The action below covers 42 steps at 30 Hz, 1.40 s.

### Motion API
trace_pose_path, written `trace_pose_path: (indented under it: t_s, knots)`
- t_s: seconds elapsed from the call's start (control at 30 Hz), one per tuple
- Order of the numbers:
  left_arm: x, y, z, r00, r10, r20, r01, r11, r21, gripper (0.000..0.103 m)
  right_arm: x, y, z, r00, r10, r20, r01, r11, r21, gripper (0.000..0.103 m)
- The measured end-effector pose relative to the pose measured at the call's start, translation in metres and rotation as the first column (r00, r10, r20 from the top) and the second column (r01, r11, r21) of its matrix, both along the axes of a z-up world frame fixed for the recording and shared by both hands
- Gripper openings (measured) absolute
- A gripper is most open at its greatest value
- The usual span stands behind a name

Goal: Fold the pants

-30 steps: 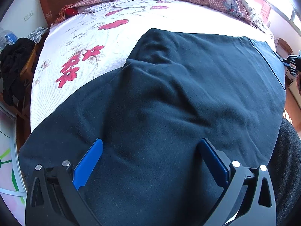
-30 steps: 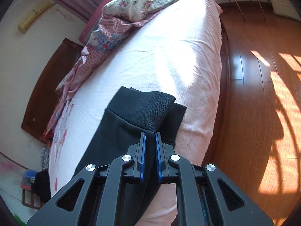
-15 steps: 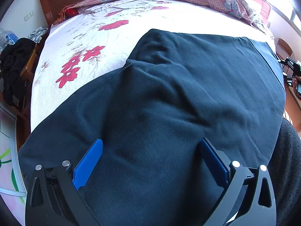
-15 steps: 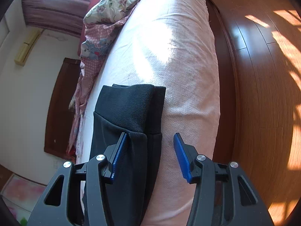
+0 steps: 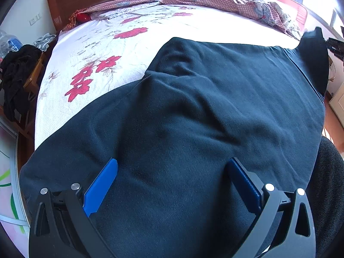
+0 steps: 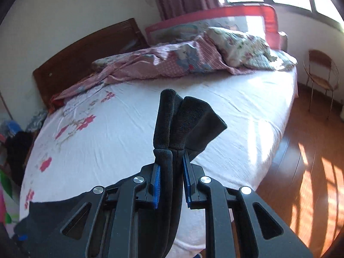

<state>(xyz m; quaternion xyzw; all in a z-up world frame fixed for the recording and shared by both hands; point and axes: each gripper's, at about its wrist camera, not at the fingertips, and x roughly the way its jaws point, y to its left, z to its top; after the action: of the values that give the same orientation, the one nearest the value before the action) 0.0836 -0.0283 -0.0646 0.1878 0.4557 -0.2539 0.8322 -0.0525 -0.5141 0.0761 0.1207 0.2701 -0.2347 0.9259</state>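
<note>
Blue pads: on our left gripper [image 5: 172, 185] they stand wide apart, as they did a second ago, resting low over the waist part of the pants [image 5: 193, 118] and pinching nothing.
Dark fabric near us: the pants lie spread on the bed sheet [image 5: 90, 64], one leg on top of the other, with soft wrinkles in the middle; this part has not moved since a second ago.
Right gripper: our right gripper [image 6: 171, 182] is now pressed together on the ribbed cuffs [image 6: 182, 118]. Half a second ago it was spread around them while they lay flat on the bed; now both cuffs stand up between the pads, lifted off the sheet.
Change seen from the left: at the far right edge of the left wrist view, the leg end [image 5: 314, 51] rises as a dark peak above the mattress line, where before it lay flat.
Meaning for the task: we judge that the grasp has succeeded and the fold of the leg ends toward the waist is starting; the left gripper should keep the waist in place.
Risk: the cuffs are thick and doubled, so one layer may slip out.
Far side: the crumpled quilt [image 6: 189, 60] and the headboard [image 6: 86, 58] lie well apart from the pants.
</note>
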Motion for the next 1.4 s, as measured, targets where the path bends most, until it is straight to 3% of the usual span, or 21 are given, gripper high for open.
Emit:
trace_pose_path:
  t_s: [0.1, 0.2, 0.33, 0.4, 0.43, 0.47, 0.6, 0.7, 0.77, 0.8, 0.83, 0.9, 0.97, 1.0, 1.1, 1.13, 1.17, 1.23, 1.27, 1.33, 1.4]
  knots:
    - [-0.001, 0.0, 0.001, 1.0, 0.004, 0.006, -0.003, 1.0, -0.01, 0.101, 0.015, 0.09, 0.017, 0.983, 0.177, -0.049, -0.183, 0.968, -0.174, 0.016]
    - [-0.001, 0.001, 0.003, 1.0, 0.01, -0.001, -0.01, 1.0, -0.017, 0.101, 0.02, 0.182, 0.003, 0.935, 0.329, -0.132, -0.354, 0.891, -0.285, 0.016]
    - [-0.005, 0.009, 0.012, 0.999, 0.031, -0.025, -0.032, 0.999, -0.021, 0.101, 0.024, 0.29, -0.073, 0.809, 0.476, -0.344, -0.579, 0.747, -0.327, 0.016]
    - [-0.011, 0.019, 0.017, 0.999, 0.041, -0.035, -0.042, 0.998, -0.037, 0.101, 0.022, 0.326, -0.125, 0.733, 0.487, -0.476, -0.66, 0.677, -0.325, 0.015]
    - [-0.014, 0.026, 0.02, 0.998, 0.046, -0.036, -0.048, 0.998, -0.04, 0.101, 0.019, 0.337, -0.145, 0.718, 0.456, -0.525, -0.674, 0.642, -0.365, 0.015]
    - [-0.016, 0.033, 0.023, 0.998, 0.054, -0.033, -0.055, 0.998, -0.039, 0.101, 0.015, 0.345, -0.148, 0.726, 0.43, -0.536, -0.673, 0.602, -0.428, 0.015]
    - [-0.026, 0.066, 0.033, 0.994, 0.105, -0.03, -0.107, 0.992, -0.067, 0.101, 0.011, 0.345, -0.109, 0.774, 0.419, -0.475, -0.625, 0.623, -0.47, 0.015]
    - [-0.029, 0.082, 0.034, 0.987, 0.153, -0.042, -0.156, 0.985, -0.072, 0.101, 0.001, 0.358, -0.085, 0.779, 0.453, -0.434, -0.627, 0.581, -0.519, 0.015]
    - [-0.025, 0.088, 0.031, 0.982, 0.18, -0.063, -0.184, 0.98, -0.073, 0.101, 0.0, 0.375, -0.102, 0.714, 0.486, -0.504, -0.7, 0.519, -0.491, 0.015]
    - [-0.024, 0.09, 0.03, 0.98, 0.185, -0.07, -0.19, 0.979, -0.079, 0.101, 0.0, 0.384, -0.119, 0.653, 0.488, -0.579, -0.755, 0.482, -0.445, 0.017]
    - [-0.023, 0.09, 0.03, 0.979, 0.188, -0.073, -0.194, 0.977, -0.086, 0.101, -0.002, 0.392, -0.135, 0.578, 0.487, -0.655, -0.81, 0.442, -0.386, 0.031]
    - [-0.022, 0.089, 0.032, 0.979, 0.194, -0.07, -0.199, 0.976, -0.083, 0.101, -0.021, 0.402, -0.133, 0.568, 0.498, -0.655, -0.822, 0.38, -0.424, 0.033]
    - [-0.023, 0.09, 0.036, 0.979, 0.196, -0.056, -0.2, 0.976, -0.082, 0.101, -0.029, 0.395, -0.1, 0.545, 0.624, -0.56, -0.836, 0.453, -0.309, 0.034]
    - [-0.022, 0.091, 0.037, 0.978, 0.201, -0.052, -0.205, 0.976, -0.079, 0.101, -0.029, 0.385, -0.081, 0.573, 0.657, -0.489, -0.817, 0.505, -0.28, 0.034]
    - [-0.021, 0.096, 0.035, 0.974, 0.215, -0.067, -0.22, 0.972, -0.086, 0.101, -0.003, 0.331, -0.044, 0.718, 0.606, -0.343, -0.684, 0.706, -0.183, 0.034]
    - [-0.021, 0.097, 0.035, 0.973, 0.218, -0.07, -0.224, 0.97, -0.09, 0.101, 0.009, 0.31, -0.04, 0.783, 0.533, -0.321, -0.603, 0.777, -0.18, 0.034]
    - [-0.021, 0.097, 0.035, 0.973, 0.221, -0.07, -0.227, 0.969, -0.092, 0.101, 0.02, 0.295, -0.042, 0.831, 0.448, -0.329, -0.529, 0.82, -0.218, 0.034]
    - [-0.023, 0.097, 0.037, 0.972, 0.224, -0.072, -0.231, 0.967, -0.109, 0.101, 0.043, 0.273, -0.055, 0.858, 0.373, -0.353, -0.462, 0.86, -0.216, 0.034]
    - [-0.024, 0.098, 0.039, 0.971, 0.228, -0.075, -0.236, 0.964, -0.121, 0.101, 0.051, 0.271, -0.069, 0.852, 0.359, -0.38, -0.453, 0.87, -0.193, 0.035]
    - [-0.025, 0.103, 0.042, 0.967, 0.244, -0.079, -0.253, 0.958, -0.139, 0.101, 0.062, 0.283, -0.112, 0.764, 0.396, -0.509, -0.538, 0.827, -0.163, 0.035]
    - [-0.024, 0.113, 0.045, 0.959, 0.27, -0.083, -0.28, 0.948, -0.15, 0.101, 0.049, 0.3, -0.117, 0.78, 0.344, -0.523, -0.561, 0.756, -0.339, 0.035]
